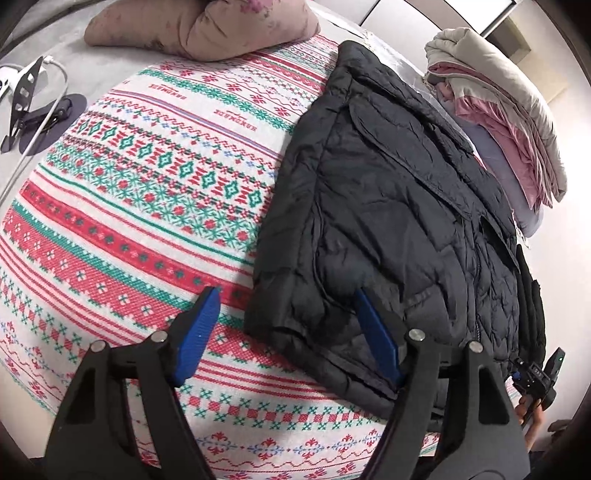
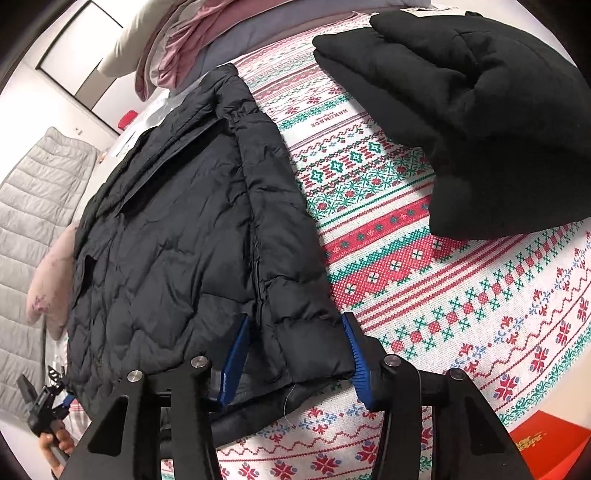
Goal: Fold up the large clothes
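Note:
A dark quilted puffer jacket (image 1: 388,206) lies flat on a patterned red, green and white blanket (image 1: 147,206). My left gripper (image 1: 286,308) is open just above the jacket's near left corner, with one blue pad over the blanket and the other over the jacket. In the right wrist view the same jacket (image 2: 177,229) lies with a sleeve folded along its right edge. My right gripper (image 2: 295,334) is open and its fingers straddle the sleeve cuff (image 2: 314,354) at the near edge. The left gripper also shows in the right wrist view (image 2: 50,398) at the bottom left.
A folded black garment (image 2: 480,122) lies on the blanket at the right. A pile of pink and beige bedding (image 1: 498,129) sits beyond the jacket. A pink cushion (image 1: 199,26), a white cable (image 1: 40,122) and black clips (image 1: 26,99) lie at the far left. A red box (image 2: 543,446) is near right.

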`<state>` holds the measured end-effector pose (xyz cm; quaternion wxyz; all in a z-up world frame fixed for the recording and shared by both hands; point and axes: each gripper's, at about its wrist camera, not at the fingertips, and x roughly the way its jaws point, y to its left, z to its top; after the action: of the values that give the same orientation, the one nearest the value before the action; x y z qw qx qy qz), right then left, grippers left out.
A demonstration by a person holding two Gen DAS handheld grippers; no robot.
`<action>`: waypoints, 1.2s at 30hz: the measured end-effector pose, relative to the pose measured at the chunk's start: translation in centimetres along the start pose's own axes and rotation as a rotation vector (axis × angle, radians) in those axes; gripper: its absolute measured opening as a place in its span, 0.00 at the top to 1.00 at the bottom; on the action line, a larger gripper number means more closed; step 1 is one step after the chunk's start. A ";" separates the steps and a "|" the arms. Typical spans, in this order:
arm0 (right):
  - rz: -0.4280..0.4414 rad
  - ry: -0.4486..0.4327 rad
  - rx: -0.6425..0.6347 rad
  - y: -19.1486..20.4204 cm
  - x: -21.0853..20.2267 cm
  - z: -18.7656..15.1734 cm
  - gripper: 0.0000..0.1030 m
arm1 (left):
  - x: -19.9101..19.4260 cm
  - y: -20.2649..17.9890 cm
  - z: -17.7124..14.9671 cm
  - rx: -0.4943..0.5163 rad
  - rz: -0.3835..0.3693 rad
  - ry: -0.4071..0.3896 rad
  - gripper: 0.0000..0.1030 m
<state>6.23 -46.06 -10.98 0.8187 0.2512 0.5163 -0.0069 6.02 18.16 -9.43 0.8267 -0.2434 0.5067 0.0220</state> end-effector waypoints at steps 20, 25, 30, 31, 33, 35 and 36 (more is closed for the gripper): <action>0.001 -0.033 -0.026 1.0 -0.2 -0.5 0.90 | 0.8 -0.8 -0.7 0.006 -0.028 0.016 0.67; 0.009 -0.086 0.006 0.2 -1.9 -0.2 0.93 | 0.8 -0.1 -0.5 -0.041 -0.065 0.036 0.65; -0.018 -0.077 -0.019 0.6 -1.5 -0.2 0.93 | 0.8 -0.4 -0.7 -0.032 -0.061 0.028 0.65; -0.019 -0.071 -0.034 0.8 -1.3 -0.3 0.92 | 0.8 -0.5 -0.7 -0.029 -0.059 0.026 0.65; -0.005 -0.050 -0.025 0.8 -0.8 -0.5 0.88 | 0.8 -0.9 -0.6 -0.014 -0.048 0.014 0.66; -0.001 -0.021 -0.002 0.5 -0.1 -0.5 0.86 | 0.9 -1.0 -0.6 -0.012 -0.045 0.010 0.68; 0.003 -0.008 0.013 0.3 0.2 -0.5 0.84 | 1.0 -1.0 -0.6 -0.015 -0.046 0.009 0.68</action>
<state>6.00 -45.55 -11.20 0.8191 0.2572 0.5126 -0.0097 6.27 16.84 -10.09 0.8230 -0.2613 0.5044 0.0057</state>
